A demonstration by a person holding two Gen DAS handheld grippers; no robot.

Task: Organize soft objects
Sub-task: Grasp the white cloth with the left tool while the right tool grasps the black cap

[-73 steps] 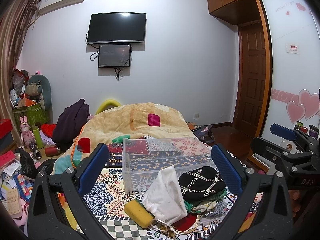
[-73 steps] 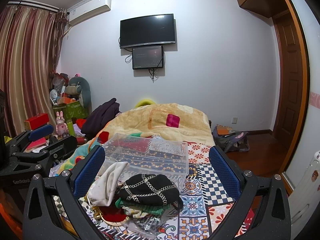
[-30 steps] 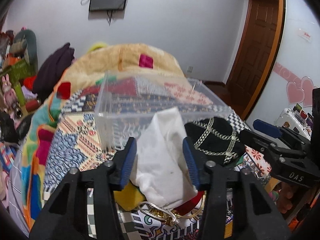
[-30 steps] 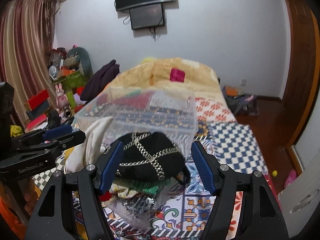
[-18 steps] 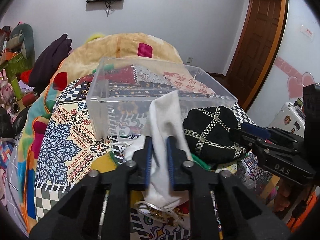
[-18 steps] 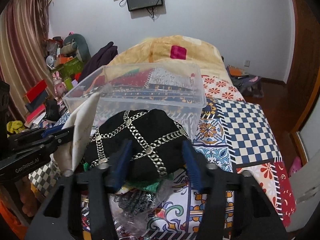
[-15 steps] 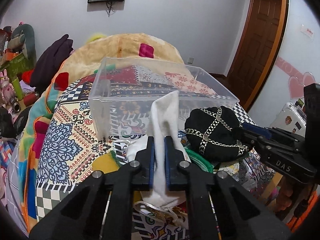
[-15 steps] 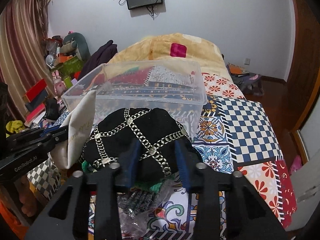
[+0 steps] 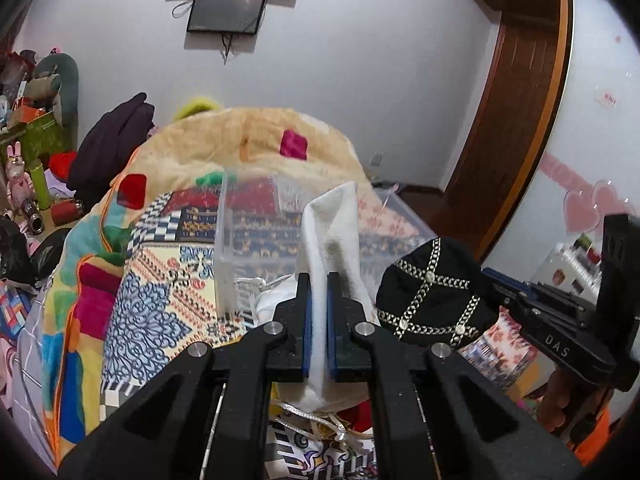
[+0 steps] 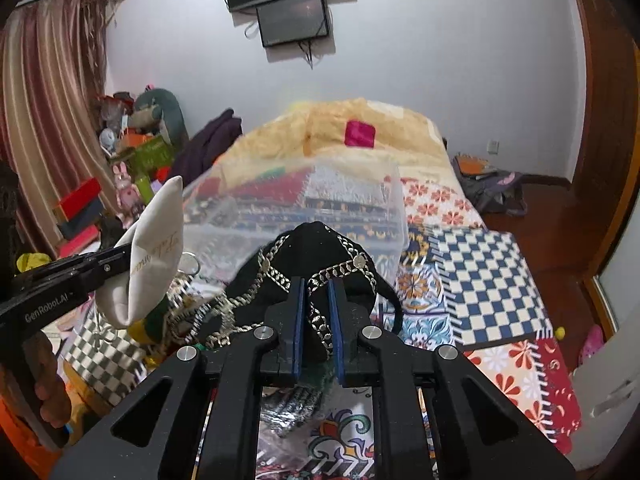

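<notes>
My left gripper (image 9: 318, 284) is shut on a white cloth pouch (image 9: 332, 232) and holds it up in front of a clear plastic bin (image 9: 240, 216) on the bed. The pouch also shows in the right wrist view (image 10: 154, 248). My right gripper (image 10: 318, 292) is shut on a black cap with gold chain trim (image 10: 316, 248), lifted just before the bin (image 10: 320, 196). The cap also shows right of the pouch in the left wrist view (image 9: 432, 292). Under them lies a pile of soft things (image 9: 320, 424), partly hidden.
The bed has a patterned patchwork cover (image 10: 480, 264) and a yellow quilt (image 9: 248, 140) behind the bin. Clutter and toys (image 9: 28, 168) stand at the left. A wooden door (image 9: 508, 128) and wardrobe are at the right. A bag (image 10: 492, 188) lies on the floor.
Both grippers went from wide open to shut, the left on the white pouch, the right on the black cap. Both items have been lifted off the pile toward the bin.
</notes>
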